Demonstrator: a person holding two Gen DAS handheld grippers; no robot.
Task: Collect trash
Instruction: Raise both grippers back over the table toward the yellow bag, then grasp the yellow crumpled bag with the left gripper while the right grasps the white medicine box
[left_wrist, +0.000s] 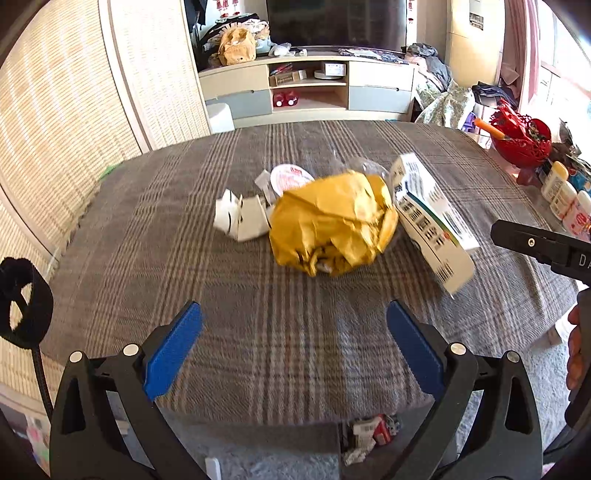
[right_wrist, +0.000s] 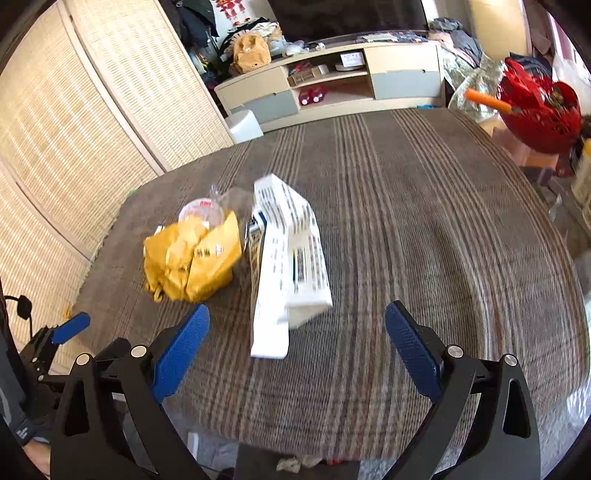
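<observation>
A crumpled yellow paper bag (left_wrist: 330, 225) (right_wrist: 194, 260) lies mid-table on the plaid cloth. Right of it a white printed carton (left_wrist: 430, 221) (right_wrist: 290, 258) leans on its side. Left of the bag sits a crushed white paper box (left_wrist: 242, 218). Behind the bag are a round red-and-white lid (left_wrist: 290, 179) (right_wrist: 201, 210) and clear plastic wrap (left_wrist: 364, 164). My left gripper (left_wrist: 295, 332) hovers open near the table's front edge, short of the bag. My right gripper (right_wrist: 297, 332) is open, with the carton's near end between its blue fingers (right_wrist: 183, 345).
A red basket (left_wrist: 524, 138) (right_wrist: 543, 110) and several small bottles (left_wrist: 565, 195) stand along the table's right edge. Below the front edge, a bin with scraps (left_wrist: 369, 435) shows on the floor. A woven screen (left_wrist: 55, 129) stands left; a TV cabinet (left_wrist: 310, 85) lies beyond.
</observation>
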